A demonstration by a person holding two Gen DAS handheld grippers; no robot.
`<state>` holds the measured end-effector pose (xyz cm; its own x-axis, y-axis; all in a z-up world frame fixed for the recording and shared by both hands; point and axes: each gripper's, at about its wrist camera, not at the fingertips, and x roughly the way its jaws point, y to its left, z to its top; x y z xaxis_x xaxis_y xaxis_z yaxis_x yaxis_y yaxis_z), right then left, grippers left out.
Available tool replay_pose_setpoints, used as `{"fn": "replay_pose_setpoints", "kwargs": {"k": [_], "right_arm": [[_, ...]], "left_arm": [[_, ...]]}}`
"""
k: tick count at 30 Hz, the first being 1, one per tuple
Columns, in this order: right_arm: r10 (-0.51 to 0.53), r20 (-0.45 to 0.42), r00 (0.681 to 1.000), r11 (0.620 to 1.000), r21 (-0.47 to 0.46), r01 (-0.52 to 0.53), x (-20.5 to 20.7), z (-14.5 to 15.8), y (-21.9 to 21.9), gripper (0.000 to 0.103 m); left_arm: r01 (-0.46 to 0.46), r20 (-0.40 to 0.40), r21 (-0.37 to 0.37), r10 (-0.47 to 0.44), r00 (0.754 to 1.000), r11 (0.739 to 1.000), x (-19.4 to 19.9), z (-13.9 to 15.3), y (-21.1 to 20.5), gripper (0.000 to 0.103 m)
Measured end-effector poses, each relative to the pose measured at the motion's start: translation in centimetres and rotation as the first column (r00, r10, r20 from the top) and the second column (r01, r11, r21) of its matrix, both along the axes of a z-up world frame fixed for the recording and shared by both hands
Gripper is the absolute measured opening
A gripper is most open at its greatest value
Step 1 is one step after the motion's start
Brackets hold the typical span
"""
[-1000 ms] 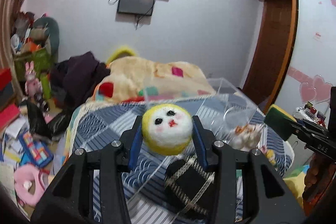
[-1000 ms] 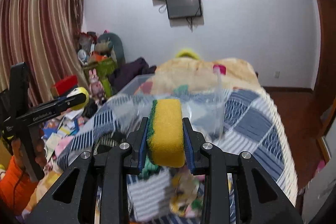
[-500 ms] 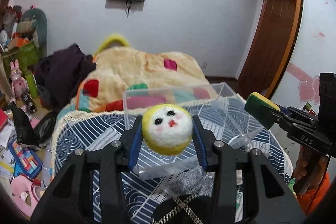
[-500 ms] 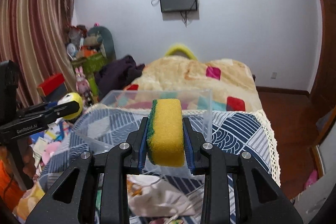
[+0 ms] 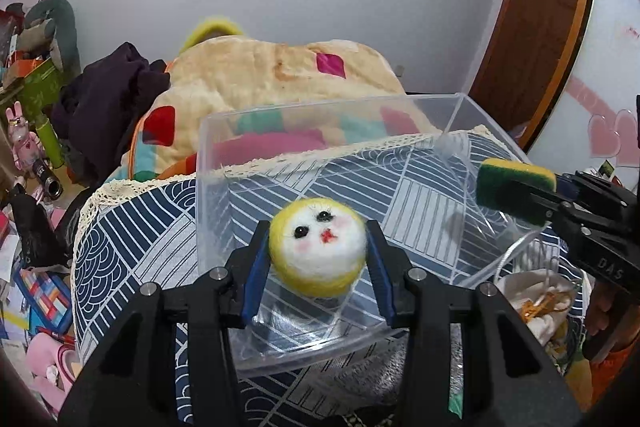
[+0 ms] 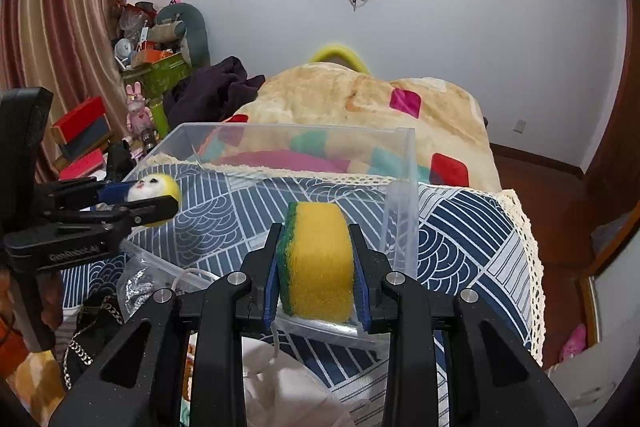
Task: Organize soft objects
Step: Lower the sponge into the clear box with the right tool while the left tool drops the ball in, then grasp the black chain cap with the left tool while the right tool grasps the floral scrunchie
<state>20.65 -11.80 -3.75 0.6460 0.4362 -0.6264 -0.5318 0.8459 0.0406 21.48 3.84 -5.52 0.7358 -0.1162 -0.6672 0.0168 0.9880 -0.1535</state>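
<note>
My left gripper [image 5: 318, 259] is shut on a round yellow and white plush face ball [image 5: 317, 245] and holds it over the near edge of a clear plastic box [image 5: 320, 115] that stands on the patterned bedspread. My right gripper [image 6: 316, 263] is shut on a yellow and green sponge [image 6: 318, 259] above the same box [image 6: 296, 131]. The sponge also shows at the right of the left wrist view [image 5: 516, 187]. The plush ball shows at the left of the right wrist view [image 6: 154, 189].
A white drawstring pouch [image 5: 536, 299] and a black knitted item with a chain [image 6: 96, 327] lie on the bedspread in front of the box. A cream blanket [image 6: 360, 95] lies behind it. Clutter fills the floor at left [image 5: 28, 267].
Both grippers have moved forward and lower over the clear box, with the ball and sponge still held. The box now fills the middle of both views.
</note>
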Motion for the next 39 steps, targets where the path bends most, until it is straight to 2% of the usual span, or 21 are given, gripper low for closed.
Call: {"fn": "replay_pose_setpoints", "kwargs": {"k": [3,6,8,11,13,15,20,25,31,35,39], "right_arm": [[-0.001,-0.001,1.000,1.000,-0.005,0.001,0.2,0.0,0.0,0.029],[-0.005,0.004,1.000,1.000,-0.008,0.005,0.3,0.2,0.2,0.041],[-0.007,0.024,1.000,1.000,-0.010,0.007,-0.1,0.4,0.2,0.052],[-0.007,0.054,0.999,1.000,-0.004,0.007,-0.8,1.0,0.0,0.057],[-0.012,0.070,0.997,1.000,0.005,0.011,-1.2,1.6,-0.2,0.061],[-0.018,0.097,0.995,1.000,0.019,0.016,-2.0,2.4,-0.7,0.066],[-0.032,0.160,0.987,0.998,0.052,0.024,-4.6,3.9,-2.1,0.081],[-0.035,0.188,0.981,0.999,0.042,0.028,-7.4,3.5,-3.4,0.084],[-0.044,0.166,0.985,0.999,-0.020,0.048,-10.0,0.8,-4.3,0.085],[-0.039,0.087,0.995,0.998,-0.048,0.043,-10.7,-2.0,-4.6,0.085],[-0.043,0.027,0.999,0.995,-0.085,0.045,-10.7,-4.5,-4.4,0.084]], "left_arm": [[0.002,0.003,-0.011,-0.002,1.000,1.000,0.1,0.1,0.0,0.049],[0.001,0.008,-0.011,-0.001,1.000,1.000,-0.1,0.3,-0.1,0.057],[0.000,0.022,0.003,0.000,1.000,1.000,-0.4,0.7,-0.3,0.057],[0.005,0.042,0.002,-0.005,0.999,1.000,-1.2,1.5,-0.3,0.059],[0.005,0.063,0.005,-0.006,0.998,1.000,-2.1,2.2,-0.4,0.065],[-0.002,0.098,0.030,-0.001,0.995,1.000,-3.4,3.0,-0.7,0.077],[0.007,0.150,0.047,-0.014,0.989,0.999,-6.7,4.1,-1.4,0.093],[0.040,0.147,0.068,-0.050,0.988,0.997,-9.6,3.3,-2.8,0.097],[0.089,0.093,0.088,-0.097,0.991,0.992,-12.5,-0.1,-4.9,0.099],[0.055,0.047,0.115,-0.060,0.997,0.992,-13.6,-2.7,-4.6,0.099],[0.000,0.008,0.094,-0.001,1.000,0.996,-14.3,-4.6,-2.9,0.099]]}}
